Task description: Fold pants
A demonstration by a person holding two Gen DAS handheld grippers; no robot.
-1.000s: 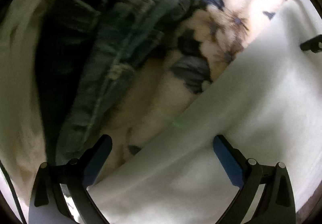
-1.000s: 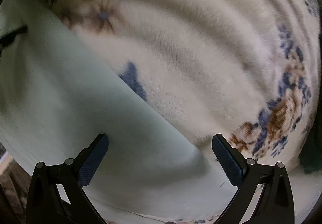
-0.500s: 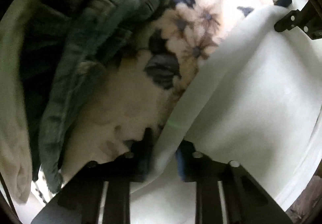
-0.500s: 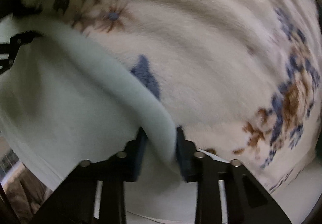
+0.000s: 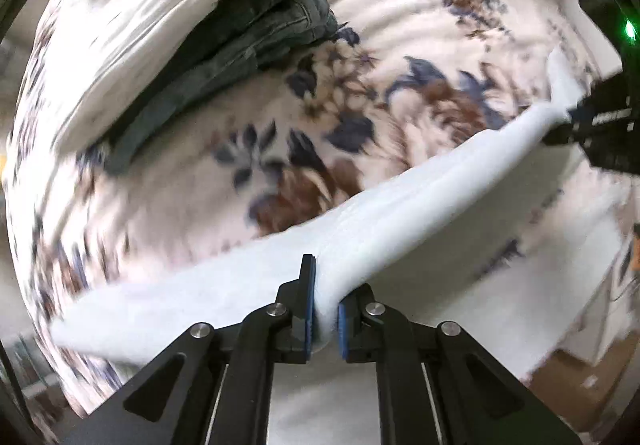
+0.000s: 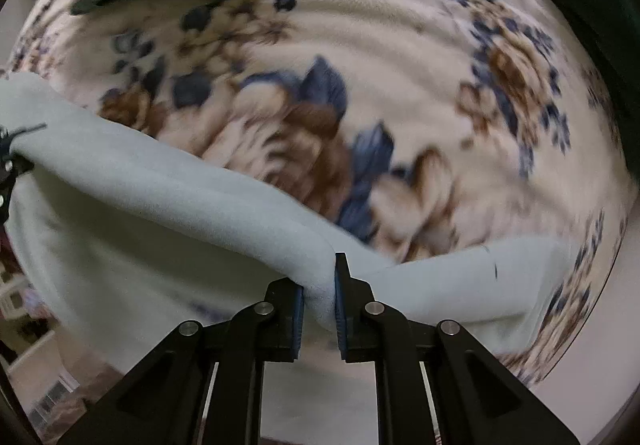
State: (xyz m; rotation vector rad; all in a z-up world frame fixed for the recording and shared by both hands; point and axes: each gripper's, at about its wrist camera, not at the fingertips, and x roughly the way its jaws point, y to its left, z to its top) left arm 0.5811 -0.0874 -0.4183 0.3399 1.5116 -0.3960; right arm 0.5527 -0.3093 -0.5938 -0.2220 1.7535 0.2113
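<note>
my left gripper (image 5: 323,309) has just been closing and is now clamped hard on a bunched fold of the white fleece pants (image 5: 432,205), the blue pads (image 5: 309,301) squeezing the cloth between them. my right gripper (image 6: 319,309) has just been closing too, and its jaws pinch another thick fold of the same pants (image 6: 168,197), the fabric pressed between the 2 pads with only the cloth's thickness keeping them apart. from each grip the upper edge of the pants runs as a raised ridge toward the other gripper: in the left view it stretches up and to the right to the right gripper's black frame (image 5: 600,125), and in the right view it runs left to a sliver of the left gripper at the picture's edge. the rest of the pants hangs below that edge, lifted off the floral blanket (image 6: 400,45), which spreads beneath in cream, blue and brown, blurred by motion. farther back on the blanket lies a dark green-grey garment (image 5: 256,29), folded, with a white cloth (image 5: 160,5) just beside and partly over it.
</note>
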